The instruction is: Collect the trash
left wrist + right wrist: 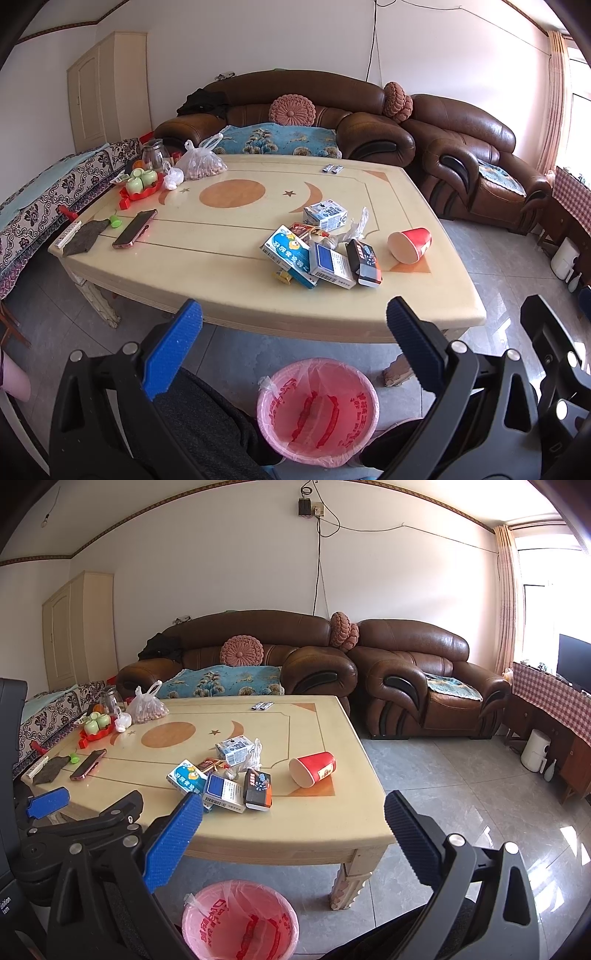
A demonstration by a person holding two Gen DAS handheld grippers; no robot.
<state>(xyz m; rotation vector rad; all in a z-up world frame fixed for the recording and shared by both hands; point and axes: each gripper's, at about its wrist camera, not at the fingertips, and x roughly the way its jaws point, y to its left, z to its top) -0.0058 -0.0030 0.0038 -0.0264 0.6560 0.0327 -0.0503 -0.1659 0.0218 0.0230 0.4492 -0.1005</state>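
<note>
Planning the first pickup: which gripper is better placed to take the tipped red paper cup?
Probably the right gripper: the red paper cup lies at the pile's right, almost straight ahead of it. Both grippers are open and empty.

Cream table (pixel 229 266) with orange circle-and-crescent inlay. Pink bin (pixel 317 410), red print on liner. Red paper cup (pixel 410 240). Blue cartoon-print carton (pixel 288 254). Brown leather sofa (pixel 295 103), floral blue cover. Blue finger pads (pixel 173 838).

Counted on counter (pixel 229 288): 1 red paper cup (pixel 410 240); 4 cartons/boxes (pixel 328 265); 1 phone (pixel 135 228); 2 small sachets (pixel 332 169). Floor: 1 pink bin (pixel 317 410).
</note>
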